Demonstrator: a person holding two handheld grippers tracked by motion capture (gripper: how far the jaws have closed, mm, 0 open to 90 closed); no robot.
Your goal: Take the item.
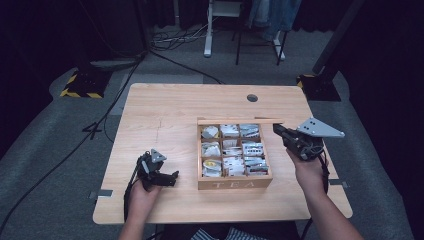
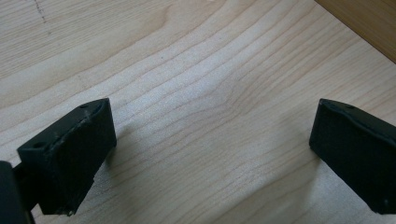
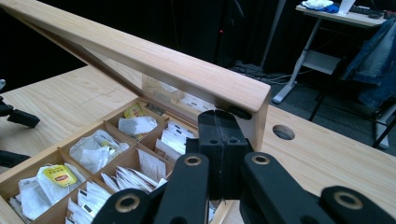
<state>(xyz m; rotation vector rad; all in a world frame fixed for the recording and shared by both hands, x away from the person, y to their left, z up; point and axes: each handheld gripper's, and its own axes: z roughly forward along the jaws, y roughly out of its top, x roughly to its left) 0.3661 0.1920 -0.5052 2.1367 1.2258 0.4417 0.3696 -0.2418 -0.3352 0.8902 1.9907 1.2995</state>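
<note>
Tea box lid (image 3: 140, 56) upright, long axis across table (image 1: 160, 115)

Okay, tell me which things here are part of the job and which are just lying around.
In the job: tea box; its raised lid; tea bags; right gripper, shut, at the lid's corner.
Lying about: left gripper, open over bare table; desk; floor cables.

Pale matt wooden table (image 1: 165, 110), light wood tea box (image 1: 235, 184), paper tea bags (image 3: 95, 149), matt black plastic claw (image 2: 212, 154)
</note>
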